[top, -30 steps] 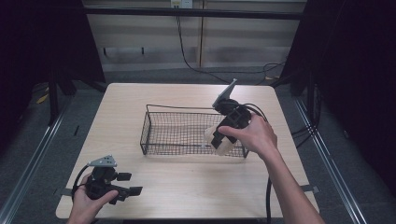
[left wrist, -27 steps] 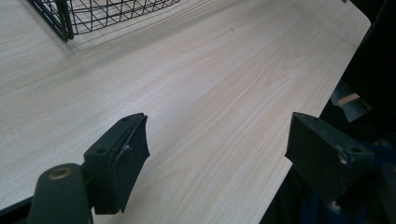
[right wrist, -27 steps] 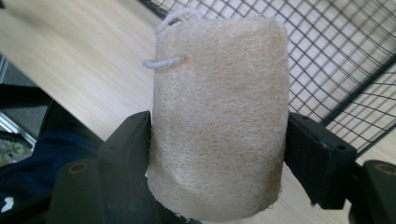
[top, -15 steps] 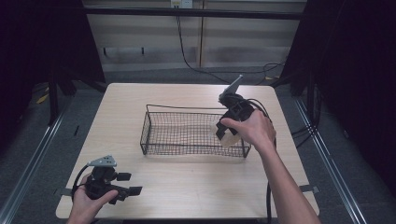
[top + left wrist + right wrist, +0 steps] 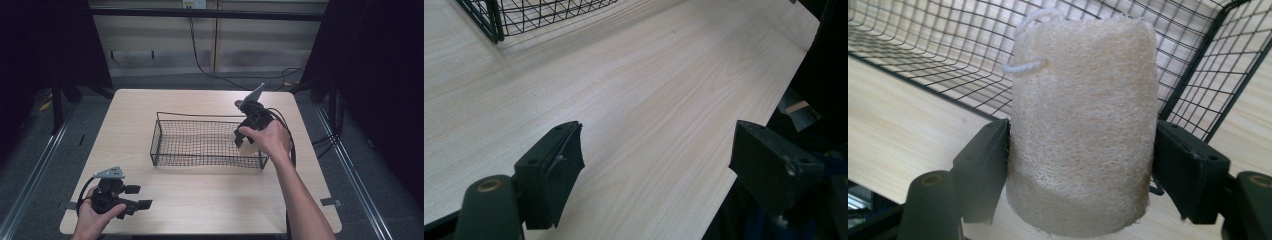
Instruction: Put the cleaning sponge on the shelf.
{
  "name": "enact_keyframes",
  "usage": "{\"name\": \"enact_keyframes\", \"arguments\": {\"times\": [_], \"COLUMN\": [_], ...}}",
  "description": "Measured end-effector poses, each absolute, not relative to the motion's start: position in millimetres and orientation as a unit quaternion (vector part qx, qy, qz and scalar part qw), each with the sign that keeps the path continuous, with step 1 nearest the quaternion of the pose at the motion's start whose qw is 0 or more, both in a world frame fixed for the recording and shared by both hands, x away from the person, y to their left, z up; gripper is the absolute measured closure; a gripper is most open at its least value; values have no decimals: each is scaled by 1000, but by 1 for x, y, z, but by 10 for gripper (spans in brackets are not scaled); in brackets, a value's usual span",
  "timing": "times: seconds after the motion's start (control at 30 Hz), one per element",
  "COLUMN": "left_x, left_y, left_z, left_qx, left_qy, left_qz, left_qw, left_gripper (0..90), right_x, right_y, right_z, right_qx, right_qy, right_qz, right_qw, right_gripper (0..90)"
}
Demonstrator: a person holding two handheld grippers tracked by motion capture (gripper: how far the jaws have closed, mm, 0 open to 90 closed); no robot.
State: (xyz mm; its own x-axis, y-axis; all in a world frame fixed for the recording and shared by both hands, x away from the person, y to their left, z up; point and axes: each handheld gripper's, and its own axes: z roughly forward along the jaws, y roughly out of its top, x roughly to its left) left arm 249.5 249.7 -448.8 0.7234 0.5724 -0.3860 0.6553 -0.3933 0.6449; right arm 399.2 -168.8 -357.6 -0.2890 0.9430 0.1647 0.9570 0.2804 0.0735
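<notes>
A pale, rough loofah sponge with a white cord loop stands upright between the jaws of my right gripper, which is shut on it. From the high view, this gripper is at the right end of the black wire basket, and the loofah peeks out under the hand near the basket's front right corner. I cannot tell whether it is inside the rim. My left gripper rests low at the table's front left, open, with bare wood between its jaws.
The basket's mesh lies right behind the loofah, and one corner of the basket shows far ahead of the left gripper. The wooden table ends close to the left gripper's right jaw. Cables trail off the table's right side.
The right hand has shifted a little to the right along the basket, carrying the loofah with it. The left gripper has stayed put.
</notes>
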Motion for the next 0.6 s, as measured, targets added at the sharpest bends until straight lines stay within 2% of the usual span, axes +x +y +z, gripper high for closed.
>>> {"name": "enact_keyframes", "arguments": {"times": [0.6], "left_x": [249], "left_y": [250], "left_z": [-448], "left_qx": [835], "left_qy": [366], "left_qz": [-50], "left_qw": [408], "left_gripper": [207], "right_x": [409], "right_y": [-187], "right_z": [-377], "right_qx": [-647], "right_qy": [-756], "right_qz": [-86], "right_qw": [48], "right_gripper": [266]}}
